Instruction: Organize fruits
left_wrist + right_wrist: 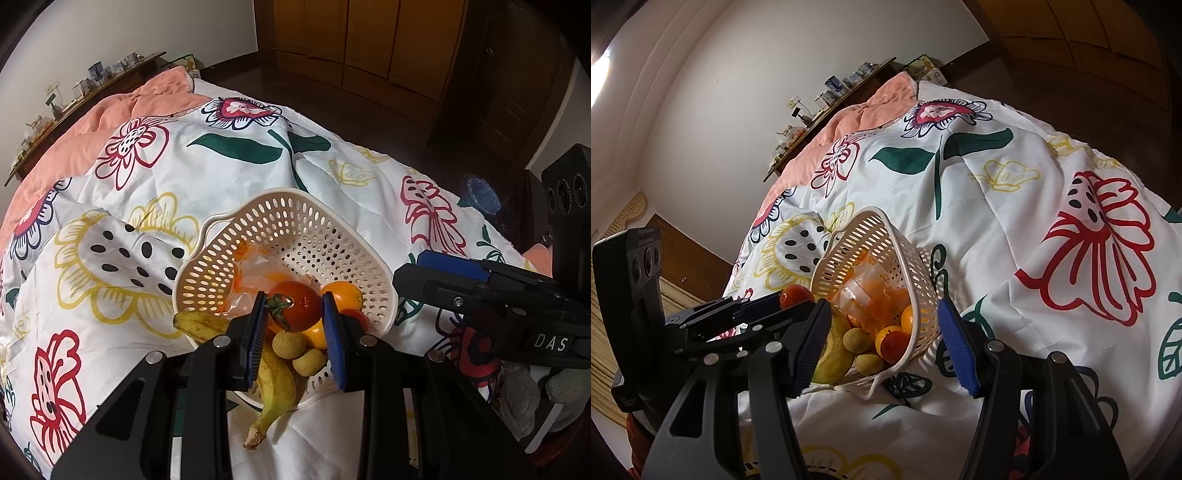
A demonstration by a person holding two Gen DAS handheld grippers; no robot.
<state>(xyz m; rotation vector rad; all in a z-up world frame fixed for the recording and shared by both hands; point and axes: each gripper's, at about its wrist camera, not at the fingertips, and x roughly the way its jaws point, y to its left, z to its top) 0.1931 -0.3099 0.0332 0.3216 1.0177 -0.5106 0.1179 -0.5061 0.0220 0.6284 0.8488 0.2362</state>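
My left gripper [295, 314] is clamped on a red tomato [297, 304], blue pads pressing both sides, green stem facing the left pad, held just above the mouth of the white perforated basket [295, 225]. Basket is tipped on the floral bedspread [229, 173], w/ fruit spilling toward me: banana [275, 387] hanging over the rim, two small tan round fruits [289, 343], an orange [343, 295], another red tomato [892, 345] & a clear plastic bag [255, 275] w/ orange bits. My right gripper [882, 341] has its fingers spread wide w/ nothing between them, near the basket's low rim; the lower wall sits between the pads in that view.
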